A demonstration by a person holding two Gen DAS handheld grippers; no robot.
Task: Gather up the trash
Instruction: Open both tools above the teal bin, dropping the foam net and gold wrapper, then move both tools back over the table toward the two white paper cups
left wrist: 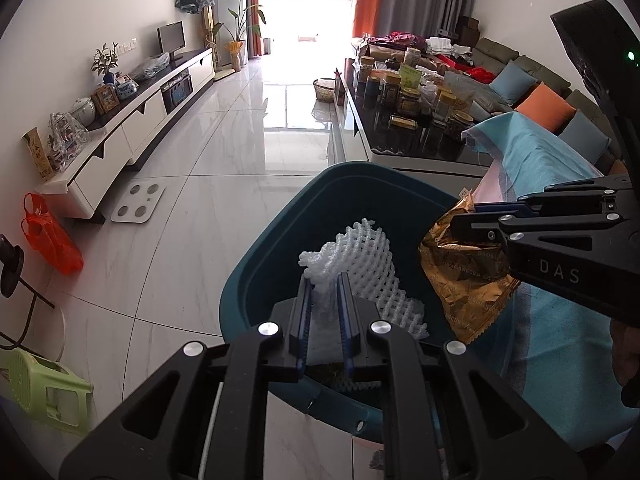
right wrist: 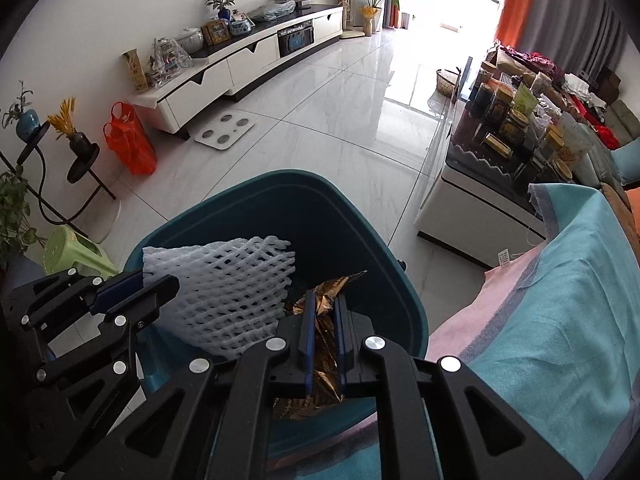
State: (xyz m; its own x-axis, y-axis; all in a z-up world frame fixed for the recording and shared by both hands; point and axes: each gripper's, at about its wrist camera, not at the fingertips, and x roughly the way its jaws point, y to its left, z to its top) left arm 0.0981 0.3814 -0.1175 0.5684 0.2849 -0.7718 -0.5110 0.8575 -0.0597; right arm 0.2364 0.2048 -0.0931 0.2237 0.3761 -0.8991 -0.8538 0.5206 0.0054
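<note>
Jaws clamped on foam net (left wrist: 360, 264), wrapper (right wrist: 320, 320)

Left gripper (left wrist: 325, 280) jaws clamped on white foam net (left wrist: 360, 264); right gripper (right wrist: 323, 300) jaws pinching gold wrapper (right wrist: 324, 344), side by side.

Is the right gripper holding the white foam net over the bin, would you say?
No, the right gripper is shut on the gold wrapper; the left gripper holds the foam net.

foam net (left wrist: 360, 264) over the bin (left wrist: 280, 216), wrapper (left wrist: 460, 276) to its right, cloth (left wrist: 560, 320) beside the bin.
</note>
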